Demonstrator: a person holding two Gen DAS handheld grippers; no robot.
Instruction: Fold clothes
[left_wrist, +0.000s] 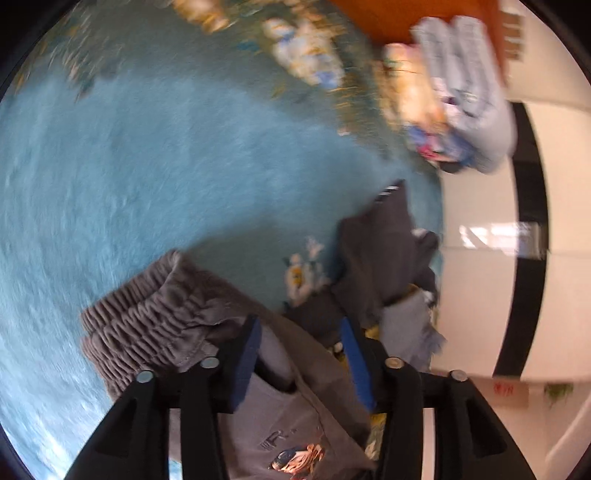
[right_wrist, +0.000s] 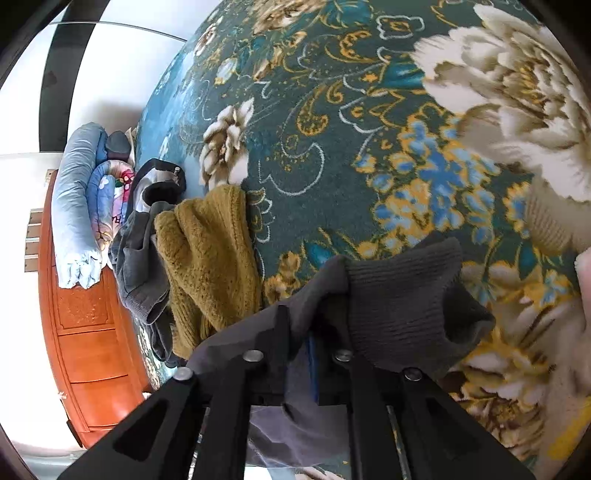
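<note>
The folding looks only just started, judging by how things lie: the grey cotton trousers with the gathered elastic waistband are held up off the teal floral bedspread rather than laid flat, and no crease or fold is visible in them yet. A heap of unfolded clothes waits at the bed's edge, including a mustard-yellow knitted sweater and a dark charcoal garment, so most of the work seems left (a rolled pale-blue quilt lies beyond, above an orange wooden bed frame). The left gripper has its blue-padded fingers spread, with grey trouser cloth running between them; whether they bite on it cannot be told. The right gripper has its fingers drawn close together, pinching the trousers near a ribbed dark-grey cuff, which bunches just beyond the tips and hangs above the bedspread.
</note>
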